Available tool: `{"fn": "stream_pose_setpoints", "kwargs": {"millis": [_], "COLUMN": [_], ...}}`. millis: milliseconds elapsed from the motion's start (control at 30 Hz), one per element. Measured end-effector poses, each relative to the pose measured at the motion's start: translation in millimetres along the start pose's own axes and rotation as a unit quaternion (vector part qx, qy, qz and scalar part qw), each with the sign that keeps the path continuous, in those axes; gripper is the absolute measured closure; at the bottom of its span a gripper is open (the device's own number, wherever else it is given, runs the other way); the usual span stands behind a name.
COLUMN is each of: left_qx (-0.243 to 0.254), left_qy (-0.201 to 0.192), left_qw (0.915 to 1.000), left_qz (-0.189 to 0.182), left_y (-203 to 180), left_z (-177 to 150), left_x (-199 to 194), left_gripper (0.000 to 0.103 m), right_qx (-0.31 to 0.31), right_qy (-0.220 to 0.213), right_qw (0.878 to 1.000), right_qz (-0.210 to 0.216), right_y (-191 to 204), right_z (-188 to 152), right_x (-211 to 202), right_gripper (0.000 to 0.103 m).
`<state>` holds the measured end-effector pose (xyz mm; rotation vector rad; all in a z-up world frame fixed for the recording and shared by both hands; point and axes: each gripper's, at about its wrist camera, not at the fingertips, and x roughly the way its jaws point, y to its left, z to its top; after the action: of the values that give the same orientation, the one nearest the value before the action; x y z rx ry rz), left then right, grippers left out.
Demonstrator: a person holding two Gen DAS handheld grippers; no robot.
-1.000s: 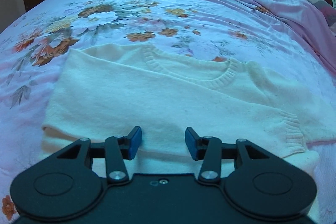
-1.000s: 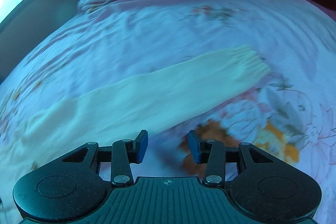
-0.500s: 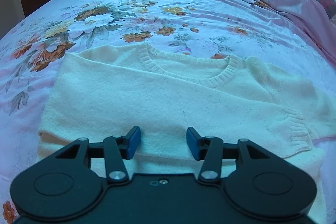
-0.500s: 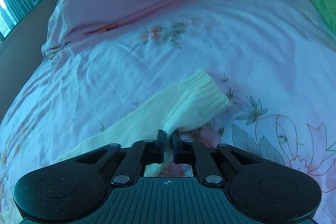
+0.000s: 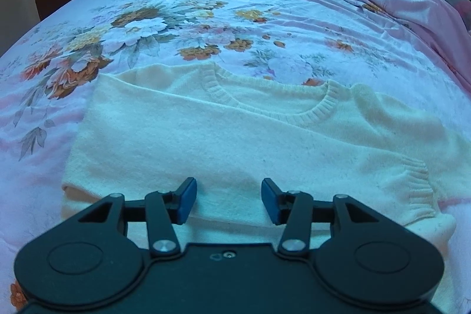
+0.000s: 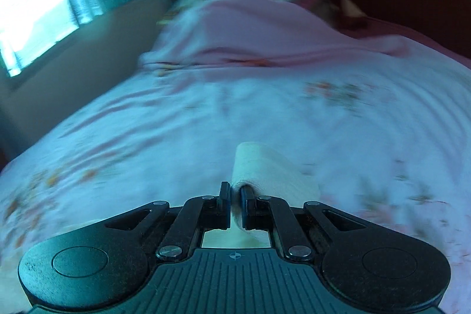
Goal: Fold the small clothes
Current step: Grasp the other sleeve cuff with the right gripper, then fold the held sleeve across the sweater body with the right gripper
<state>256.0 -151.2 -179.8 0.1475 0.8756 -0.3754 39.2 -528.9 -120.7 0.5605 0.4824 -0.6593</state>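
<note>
Low in the right wrist view, the right gripper (image 6: 235,197) clamps the sleeve (image 6: 265,172) for folding — left gripper (image 5: 228,200) jaws released above the sweater (image 5: 235,143).

The cream sweater (image 5: 241,143) is a soft, fuzzy matt knit with ribbed collar and cuff. The bedsheet (image 5: 206,8) is smooth printed floral cloth, lightly creased. The left claw (image 5: 229,201) is matt black plastic with blue pads and shiny metal rivets; the right claw (image 6: 235,205) has a ridged plastic body.
</note>
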Motion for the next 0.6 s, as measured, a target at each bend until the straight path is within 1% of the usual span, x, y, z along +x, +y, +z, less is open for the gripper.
{"fn": "stream_pose_setpoints", "kwargs": {"millis": [100,167,233,300,367,400,467,500,533,567,600], "left_qx": [-0.007,-0.012,-0.018,-0.026,-0.033,-0.036,-0.041,-0.043,-0.047,-0.054,-0.062], "left_qy": [-0.006,-0.010,-0.014,-0.017,-0.019,-0.020,-0.020,-0.019,-0.016,-0.013,-0.012], "left_qw": [1.0000,0.9999,0.9997,0.9995,0.9992,0.9990,0.9987,0.9986,0.9985,0.9983,0.9980], "left_qz": [0.001,0.003,0.005,0.007,0.012,0.016,0.022,0.024,0.024,0.018,0.007], "left_y": [8,15,23,33,43,49,59,64,68,73,76], "left_z": [4,6,8,8,8,7,5,4,4,4,3], "left_x": [-4,-7,-10,-13,-16,-17,-17,-17,-17,-17,-19], "left_gripper": [0.057,0.057,0.057,0.057,0.057,0.057,0.057,0.057,0.057,0.055,0.053], "right_qx": [-0.033,-0.052,-0.070,-0.092,-0.108,-0.120,-0.139,-0.149,-0.160,-0.164,-0.160], "right_qy": [-0.007,-0.007,0.005,0.021,0.048,0.062,0.091,0.121,0.155,0.176,0.184], "right_qw": [0.998,0.994,0.987,0.978,0.967,0.961,0.952,0.944,0.937,0.933,0.933], "right_qz": [0.054,0.096,0.145,0.188,0.228,0.241,0.256,0.267,0.270,0.266,0.266], "right_y": [50,88,127,165,199,215,239,247,255,257,256], "right_z": [-5,-13,-28,-49,-76,-91,-122,-136,-148,-157,-161], "right_x": [-12,-23,-32,-39,-40,-39,-31,-22,-12,-5,-2], "right_gripper": [0.097,0.097,0.097,0.097,0.097,0.097,0.097,0.096,0.096,0.096,0.096]}}
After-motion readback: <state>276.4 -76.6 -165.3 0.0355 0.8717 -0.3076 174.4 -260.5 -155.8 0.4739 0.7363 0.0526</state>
